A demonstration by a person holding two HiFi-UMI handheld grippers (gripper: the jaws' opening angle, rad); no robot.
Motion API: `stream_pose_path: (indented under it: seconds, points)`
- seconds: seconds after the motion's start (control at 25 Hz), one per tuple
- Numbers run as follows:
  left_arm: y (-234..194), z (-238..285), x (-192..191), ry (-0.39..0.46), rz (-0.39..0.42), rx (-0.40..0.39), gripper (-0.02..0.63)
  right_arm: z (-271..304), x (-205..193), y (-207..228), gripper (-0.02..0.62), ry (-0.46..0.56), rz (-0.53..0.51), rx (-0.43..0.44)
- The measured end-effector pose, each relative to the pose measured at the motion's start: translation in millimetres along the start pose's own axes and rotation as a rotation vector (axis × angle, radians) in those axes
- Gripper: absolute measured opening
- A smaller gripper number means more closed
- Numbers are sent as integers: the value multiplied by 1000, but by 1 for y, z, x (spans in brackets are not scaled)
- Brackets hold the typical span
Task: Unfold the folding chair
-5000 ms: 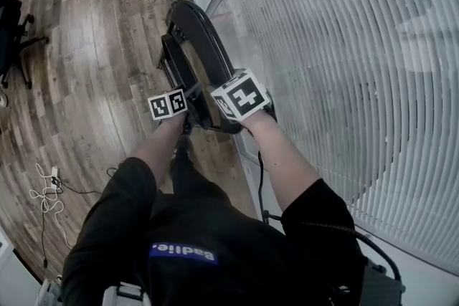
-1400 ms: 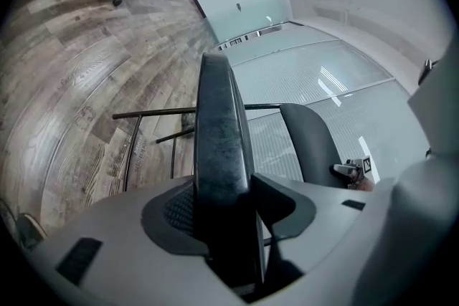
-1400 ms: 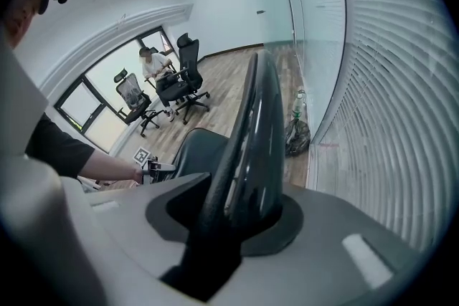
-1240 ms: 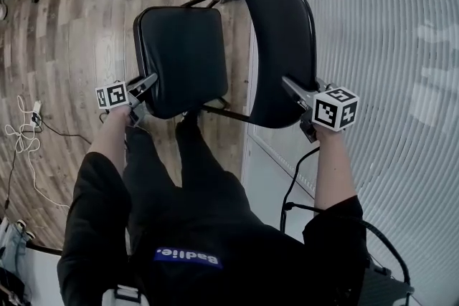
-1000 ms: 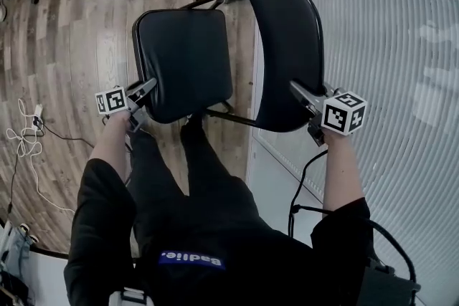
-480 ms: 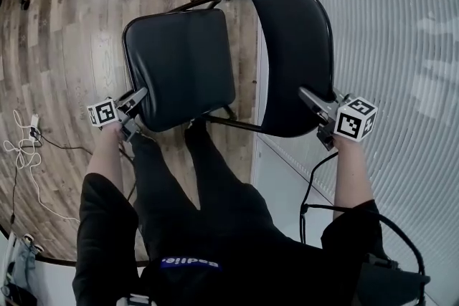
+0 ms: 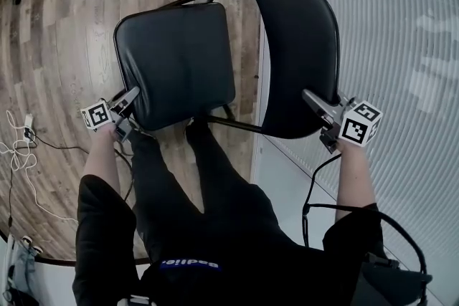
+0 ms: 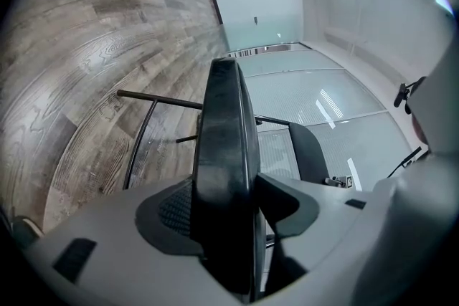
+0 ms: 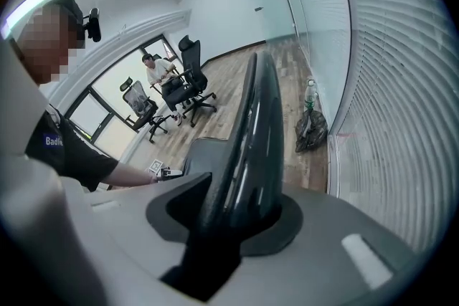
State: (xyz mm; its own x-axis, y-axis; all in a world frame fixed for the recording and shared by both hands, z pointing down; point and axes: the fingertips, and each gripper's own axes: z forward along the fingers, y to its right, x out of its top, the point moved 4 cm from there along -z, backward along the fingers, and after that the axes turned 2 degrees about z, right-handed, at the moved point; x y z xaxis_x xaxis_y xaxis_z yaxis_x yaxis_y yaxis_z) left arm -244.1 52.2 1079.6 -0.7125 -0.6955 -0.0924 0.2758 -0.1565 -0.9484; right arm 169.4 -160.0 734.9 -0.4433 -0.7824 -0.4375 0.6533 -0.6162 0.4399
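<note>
On the wooden floor (image 7: 64, 25) before us: folding chair (image 7: 179, 46), spread, nearly unfolded. Left gripper (image 7: 128, 100) fingers, just widened, clasp the seat (image 8: 226, 154); right gripper (image 7: 310, 98) clamps the backrest (image 9: 251, 147). Remaining, we judge: settle, release.

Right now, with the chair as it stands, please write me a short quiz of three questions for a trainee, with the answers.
1. True or false: the folding chair lies folded flat.
2. What stands between the jaws of the right gripper? A a leg; B the backrest; C a crossbar.
3. Which part is between the jaws of the left gripper?
Key: 1 false: the seat and backrest stand apart. 2 B. 3 the seat; these jaws have just been opening, with the seat's edge between them.
</note>
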Motion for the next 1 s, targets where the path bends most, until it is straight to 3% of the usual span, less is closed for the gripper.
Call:
stream_pose_path:
  seconds: [0.64,0.8,1.0]
  points:
    - [-59,-16,-9,52,-16,-9,239,34,-32,-11,110,-4,-7,-42]
    - [-66,-24,-2,50,-20,6,244,40,-25,-17,110,-7,11,-35]
    - [-61,-25,4,55,-24,-32,245,41,-17,-21,110,0,7,-33]
